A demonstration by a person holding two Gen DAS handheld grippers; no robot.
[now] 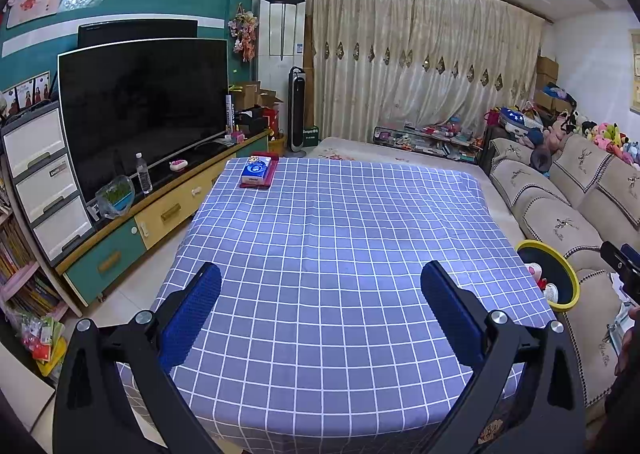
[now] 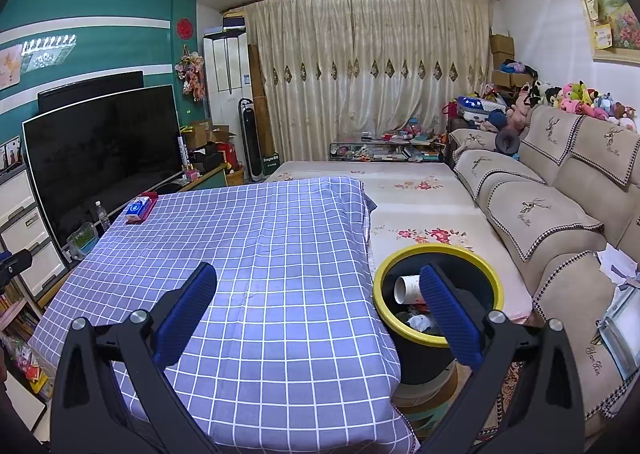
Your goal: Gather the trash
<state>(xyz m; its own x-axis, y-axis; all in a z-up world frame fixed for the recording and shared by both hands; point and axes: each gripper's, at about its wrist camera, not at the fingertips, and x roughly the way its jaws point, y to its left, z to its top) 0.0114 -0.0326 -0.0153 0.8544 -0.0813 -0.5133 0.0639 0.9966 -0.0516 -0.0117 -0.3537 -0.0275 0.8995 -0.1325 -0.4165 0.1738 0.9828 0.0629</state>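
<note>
Left wrist view: left gripper (image 1: 320, 294) spread wide, nothing between the blue pads (image 1: 192, 318), hovering over the near half of the checked tablecloth (image 1: 340, 214). No loose trash visible on the cloth. Only item on it is a tissue pack (image 1: 256, 171) on a red tray at the far left corner from the bin, and that looks like a keeper, not trash. Yellow-rimmed bin (image 1: 570, 274) sits just off the cloth's right edge, partly cut by the frame; some scraps visible inside.

Right wrist view: right gripper (image 2: 318, 294) also wide open and empty, right pad (image 2: 448, 314) overlapping the bin (image 2: 384, 266) in the picture, left pad over the cloth. The bin is touching or just beside the cloth's right edge and holds a white paper roll (image 2: 406, 288) plus crumpled scraps.

Judgement: table looks cleared, so the task is near its end or needs a new target. To do the step well, scan before committing; the loose white papers (image 2: 616, 264) on the sofa beyond the bin are a candidate.

View difference: the right view shows the bin's contents and the sofa papers properly; the left view shows the whole cloth and, at its right edge, part of the other gripper.
</note>
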